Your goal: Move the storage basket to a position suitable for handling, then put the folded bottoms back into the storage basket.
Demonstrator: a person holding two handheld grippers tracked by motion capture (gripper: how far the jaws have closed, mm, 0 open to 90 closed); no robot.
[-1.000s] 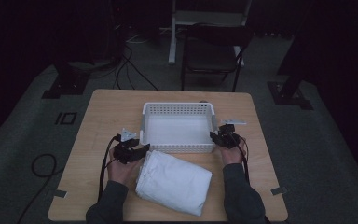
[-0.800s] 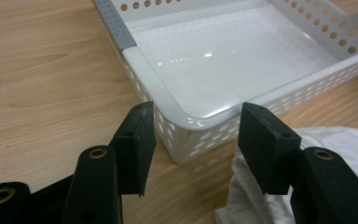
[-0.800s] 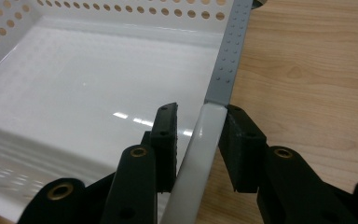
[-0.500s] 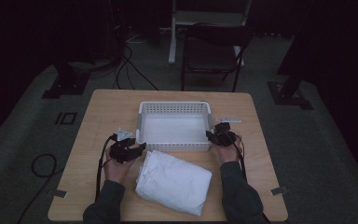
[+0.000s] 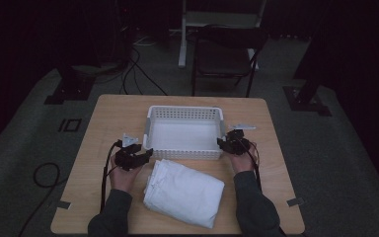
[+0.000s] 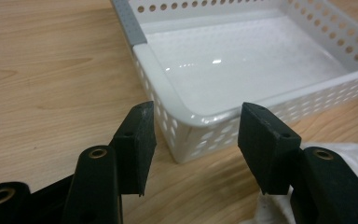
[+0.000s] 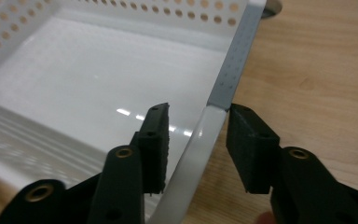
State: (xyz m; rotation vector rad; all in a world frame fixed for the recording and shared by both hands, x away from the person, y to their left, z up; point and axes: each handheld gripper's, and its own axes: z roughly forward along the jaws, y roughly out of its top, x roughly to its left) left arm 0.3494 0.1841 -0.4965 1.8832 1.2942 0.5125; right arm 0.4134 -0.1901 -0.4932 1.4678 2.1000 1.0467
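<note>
The left gripper [image 6: 193, 140] has its fingers spread, with the near corner of the white basket [image 6: 242, 70] just ahead between them, not touched. The right gripper [image 7: 198, 140] also has its fingers spread, one inside the basket [image 7: 74, 79] and one outside, straddling its side rim without pinching it. A folded white cloth [image 5: 183, 192] lies on the wooden surface [image 5: 108, 113] between the two hands.
</note>
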